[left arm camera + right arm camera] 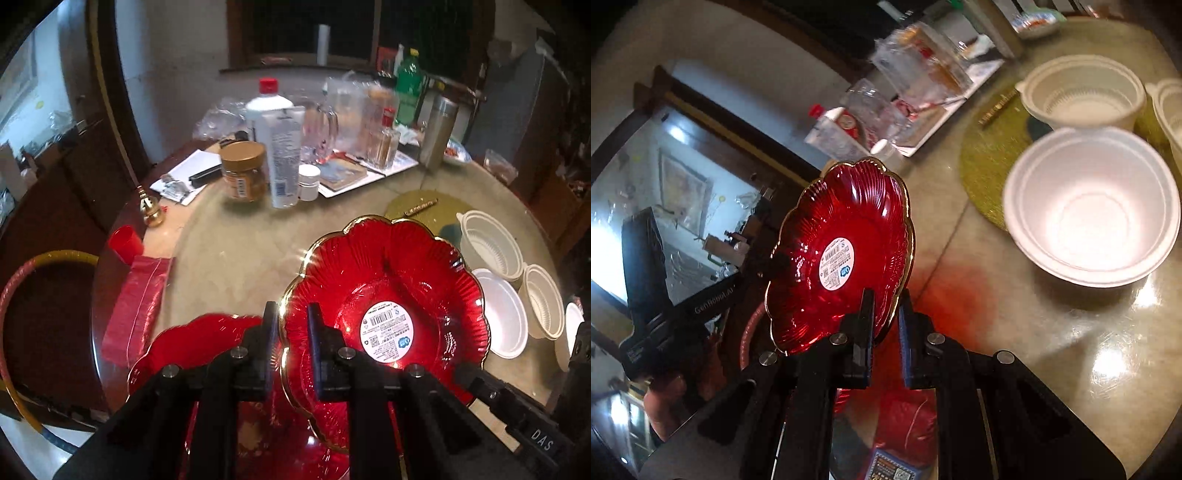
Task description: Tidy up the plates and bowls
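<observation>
- Both the left gripper [291,325] and right gripper [886,310] clench the red plate's [388,280] gilt rim.
- Only the left view shows a second red plate [207,339] at the table's [236,266] near edge.
- White bowls [1093,210] stand nearby.

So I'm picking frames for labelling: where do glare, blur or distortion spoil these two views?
Left wrist: glare whitens the sticker on the red plate; fisheye bends the edges. Right wrist: the near white bowl and far clutter are blurred; lamp glare spots the table; the plate throws a red glow.
</observation>
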`<state>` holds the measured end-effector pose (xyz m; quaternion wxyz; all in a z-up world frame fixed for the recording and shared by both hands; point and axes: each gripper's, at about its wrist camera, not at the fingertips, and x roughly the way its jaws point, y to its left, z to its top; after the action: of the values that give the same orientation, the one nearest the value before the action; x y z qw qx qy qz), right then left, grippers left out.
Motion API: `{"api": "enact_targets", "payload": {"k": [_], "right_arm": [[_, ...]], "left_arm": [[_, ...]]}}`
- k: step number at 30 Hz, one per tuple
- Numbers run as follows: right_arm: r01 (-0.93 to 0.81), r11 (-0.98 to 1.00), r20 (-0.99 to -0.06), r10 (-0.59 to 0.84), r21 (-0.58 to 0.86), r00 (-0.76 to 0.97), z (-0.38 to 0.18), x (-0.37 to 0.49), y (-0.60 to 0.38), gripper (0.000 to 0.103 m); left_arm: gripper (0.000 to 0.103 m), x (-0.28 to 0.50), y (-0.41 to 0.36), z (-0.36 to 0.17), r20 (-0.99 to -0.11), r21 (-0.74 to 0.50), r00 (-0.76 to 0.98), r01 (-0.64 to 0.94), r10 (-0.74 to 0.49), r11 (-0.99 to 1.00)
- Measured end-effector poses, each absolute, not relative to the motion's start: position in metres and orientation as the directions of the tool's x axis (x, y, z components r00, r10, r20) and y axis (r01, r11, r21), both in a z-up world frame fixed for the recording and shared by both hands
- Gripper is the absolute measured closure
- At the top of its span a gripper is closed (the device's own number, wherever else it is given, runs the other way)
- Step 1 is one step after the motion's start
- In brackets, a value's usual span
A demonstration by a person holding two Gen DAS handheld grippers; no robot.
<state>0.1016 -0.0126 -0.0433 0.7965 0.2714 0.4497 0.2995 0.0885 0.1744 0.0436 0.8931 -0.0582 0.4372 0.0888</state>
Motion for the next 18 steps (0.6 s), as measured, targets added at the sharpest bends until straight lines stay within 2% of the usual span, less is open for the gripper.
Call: {"api": "enact_targets", "payload": {"k": [11,18], "right_arm": [[-0.359,0.696,-0.551,0.715,0.622,0.431,-0.019,0.087,0.022,0.091],[-0.410,0.691,-0.555,0.723,0.596,0.412,-0.017,0.078,0.043,0.091]], "left_arm": [[0.090,0.025,0.195,0.045,-0.717,-0.075,0.677,-0.312,0.166,0.947],[0.090,0.002,0.209,0.037,-0.705,-0.090,0.681,-0.364,0.200,0.927]]}}
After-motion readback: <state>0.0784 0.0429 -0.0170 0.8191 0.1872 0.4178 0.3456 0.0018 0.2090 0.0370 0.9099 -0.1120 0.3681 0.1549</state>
